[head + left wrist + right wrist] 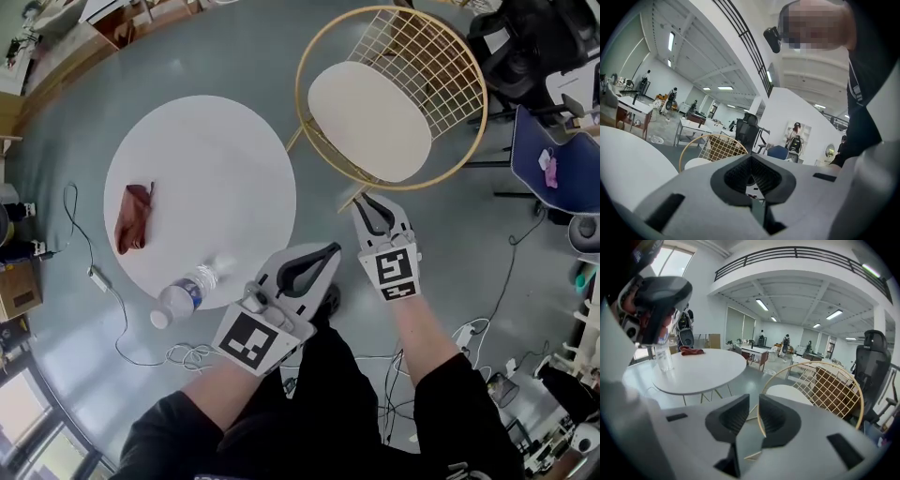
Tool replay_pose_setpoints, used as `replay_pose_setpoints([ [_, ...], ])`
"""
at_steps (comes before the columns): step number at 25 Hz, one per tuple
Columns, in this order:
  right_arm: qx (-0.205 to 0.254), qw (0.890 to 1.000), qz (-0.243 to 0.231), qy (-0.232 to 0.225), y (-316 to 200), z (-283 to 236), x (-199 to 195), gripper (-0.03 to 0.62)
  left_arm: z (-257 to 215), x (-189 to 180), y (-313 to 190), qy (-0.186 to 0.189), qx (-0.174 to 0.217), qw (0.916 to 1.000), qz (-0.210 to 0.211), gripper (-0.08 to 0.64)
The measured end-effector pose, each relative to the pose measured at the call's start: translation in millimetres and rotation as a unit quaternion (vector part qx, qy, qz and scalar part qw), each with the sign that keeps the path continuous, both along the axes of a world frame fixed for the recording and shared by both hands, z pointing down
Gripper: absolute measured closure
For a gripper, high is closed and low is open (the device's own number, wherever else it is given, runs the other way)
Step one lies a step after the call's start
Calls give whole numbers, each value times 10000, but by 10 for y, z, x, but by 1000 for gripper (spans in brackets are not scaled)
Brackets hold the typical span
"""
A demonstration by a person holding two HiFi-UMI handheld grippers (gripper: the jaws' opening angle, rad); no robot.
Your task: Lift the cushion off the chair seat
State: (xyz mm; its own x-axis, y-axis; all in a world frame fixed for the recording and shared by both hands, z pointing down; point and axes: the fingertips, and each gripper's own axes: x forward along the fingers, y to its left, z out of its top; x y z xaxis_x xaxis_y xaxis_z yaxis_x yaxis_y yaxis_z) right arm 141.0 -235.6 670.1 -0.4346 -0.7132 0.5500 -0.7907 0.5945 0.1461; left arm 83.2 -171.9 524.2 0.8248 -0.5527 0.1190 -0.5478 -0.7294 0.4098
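The right tongs (373, 206) stood a narrow slit apart, empty, just short of the wire chair's (441, 66) gold rim. The left tongs (330, 251) were closed on nothing, further back. The cushion (368, 120), a smooth off-white oval pad, lay flat on the seat. The sound approach was probably to open wider, slip one jaw under its near edge and pinch firmly before raising.

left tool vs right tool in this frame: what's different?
The left tool has its jaws together; the right tool has its jaws slightly apart. The right tool is up at the front of the chair, near the cushion; the left tool is farther back, by the edge of the table. Both hold nothing.
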Motion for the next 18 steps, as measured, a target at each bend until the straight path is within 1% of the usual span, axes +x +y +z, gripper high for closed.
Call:
replay_pose_setpoints([
  [1, -39, 9999, 7, 145, -45, 122, 42, 543, 48, 3, -5, -11, -10, 10000, -6, 557],
  [3, -154, 9988, 45, 472, -134, 367, 143, 500, 148, 3, -6, -40, -25, 10000, -15, 557],
  [8, -251, 9919, 51, 1245, -373, 957, 368, 484, 369, 4, 37, -145, -78, 9999, -9, 557],
  [11, -321, 9850, 82, 1691, -504, 1326, 506, 480, 477, 12, 65, -151, -120, 9998, 2, 557],
  [14, -351, 9783, 95, 2039, -638, 1619, 596, 480, 549, 10, 56, -132, -139, 9998, -55, 557],
  [18, -346, 9641, 23, 2634, -789, 1951, 730, 465, 642, 4, 63, -157, -139, 9997, -79, 557],
])
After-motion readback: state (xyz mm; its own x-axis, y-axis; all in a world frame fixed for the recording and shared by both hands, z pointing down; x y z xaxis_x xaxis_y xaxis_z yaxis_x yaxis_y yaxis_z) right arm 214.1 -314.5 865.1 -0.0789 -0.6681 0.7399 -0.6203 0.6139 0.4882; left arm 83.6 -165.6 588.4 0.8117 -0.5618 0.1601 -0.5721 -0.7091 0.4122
